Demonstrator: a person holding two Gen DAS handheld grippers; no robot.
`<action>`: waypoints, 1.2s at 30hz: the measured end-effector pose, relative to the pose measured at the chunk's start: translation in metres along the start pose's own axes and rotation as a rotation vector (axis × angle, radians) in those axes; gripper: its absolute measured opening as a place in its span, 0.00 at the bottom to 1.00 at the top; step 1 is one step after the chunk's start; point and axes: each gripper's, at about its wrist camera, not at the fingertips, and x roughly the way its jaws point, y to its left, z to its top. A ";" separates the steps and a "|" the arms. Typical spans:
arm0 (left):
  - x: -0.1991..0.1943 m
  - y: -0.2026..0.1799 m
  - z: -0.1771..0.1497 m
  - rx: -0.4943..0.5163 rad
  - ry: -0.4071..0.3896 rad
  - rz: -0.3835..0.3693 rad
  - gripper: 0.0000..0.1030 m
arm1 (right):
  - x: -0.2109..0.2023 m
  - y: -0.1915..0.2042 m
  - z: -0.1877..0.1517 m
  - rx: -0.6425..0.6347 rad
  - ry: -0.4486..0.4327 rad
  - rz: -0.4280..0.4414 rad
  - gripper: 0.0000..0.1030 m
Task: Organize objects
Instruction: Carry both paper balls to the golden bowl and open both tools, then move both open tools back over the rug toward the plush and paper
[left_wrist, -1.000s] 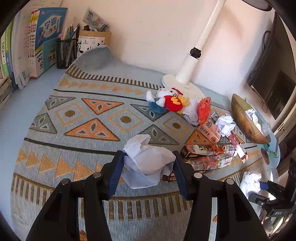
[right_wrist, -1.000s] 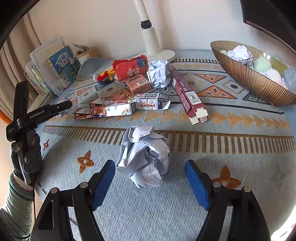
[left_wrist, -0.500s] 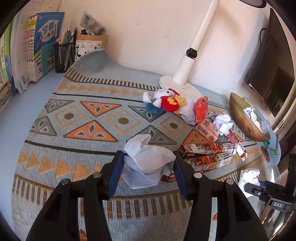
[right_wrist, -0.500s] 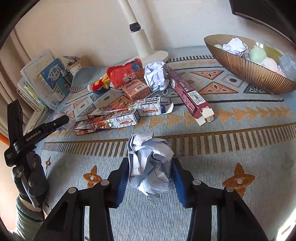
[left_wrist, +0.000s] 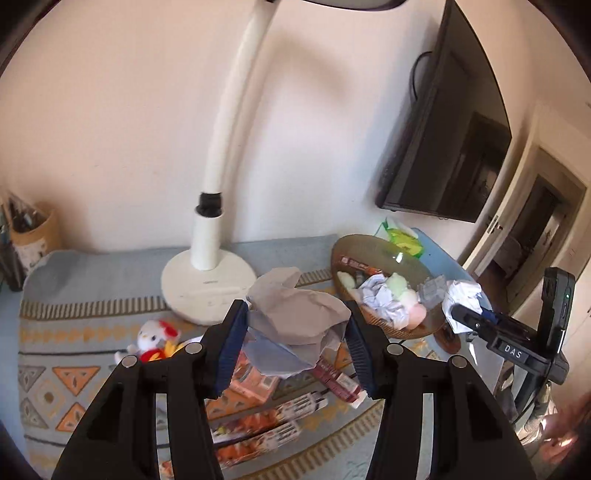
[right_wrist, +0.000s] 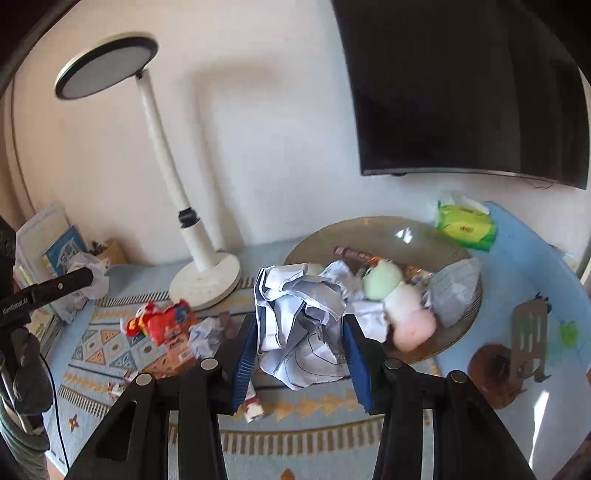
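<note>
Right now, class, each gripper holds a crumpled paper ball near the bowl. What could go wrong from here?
1. The woven bowl already looks heaped with paper and soft balls; another ball dropped in may roll off.
2. The left gripper pinches its crumpled paper by loose folds, so it might slip.
3. The right gripper, carrying its own crumpled paper ball, is also heading bowlward; they could collide.

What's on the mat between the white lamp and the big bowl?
In the left wrist view, nothing sits on the mat between the lamp and the bowl; only the paper ball held by the left tool hangs in front.
</note>
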 end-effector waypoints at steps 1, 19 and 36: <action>0.013 -0.015 0.011 0.016 0.006 -0.029 0.48 | 0.001 -0.012 0.014 0.029 -0.025 -0.030 0.43; 0.197 -0.105 0.082 0.096 0.076 -0.075 0.88 | 0.096 -0.101 0.104 0.151 -0.039 -0.200 0.72; -0.005 0.037 -0.019 0.066 0.038 0.200 0.89 | 0.145 -0.026 0.022 -0.182 -0.094 -0.551 0.92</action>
